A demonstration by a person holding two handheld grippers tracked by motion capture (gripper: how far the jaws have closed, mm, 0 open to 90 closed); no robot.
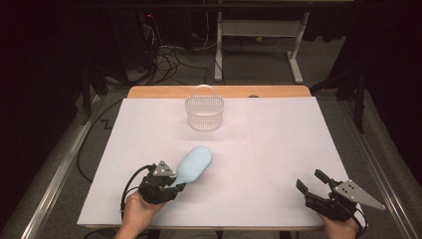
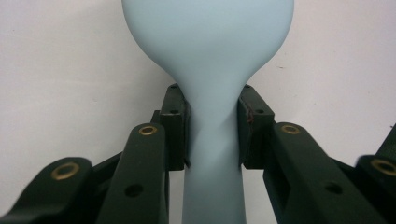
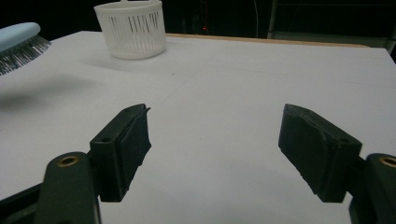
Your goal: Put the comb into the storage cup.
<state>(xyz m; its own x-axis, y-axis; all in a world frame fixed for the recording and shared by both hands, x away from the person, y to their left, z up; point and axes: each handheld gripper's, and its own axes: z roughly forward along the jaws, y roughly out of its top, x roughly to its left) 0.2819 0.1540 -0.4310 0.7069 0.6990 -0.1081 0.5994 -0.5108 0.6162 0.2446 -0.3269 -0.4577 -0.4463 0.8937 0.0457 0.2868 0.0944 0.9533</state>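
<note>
A pale blue hairbrush (image 1: 195,165) hangs a little above the white table top, bristles down, its head pointing toward the far right. My left gripper (image 1: 171,187) is shut on its handle; in the left gripper view both pads clamp the narrow neck of the hairbrush (image 2: 212,126). A white slotted basket (image 1: 204,112) with a thin hoop handle stands at the far middle of the table. At the near right edge my right gripper (image 1: 311,182) is held open with nothing between its jaws. From there the basket (image 3: 131,29) and the brush's bristled head (image 3: 21,45) lie to the far left.
The white sheet (image 1: 278,149) covers the table, with a wooden strip (image 1: 164,92) showing along its far edge. Beyond it are a dark floor, loose cables (image 1: 169,62) and the white legs of another table (image 1: 297,59).
</note>
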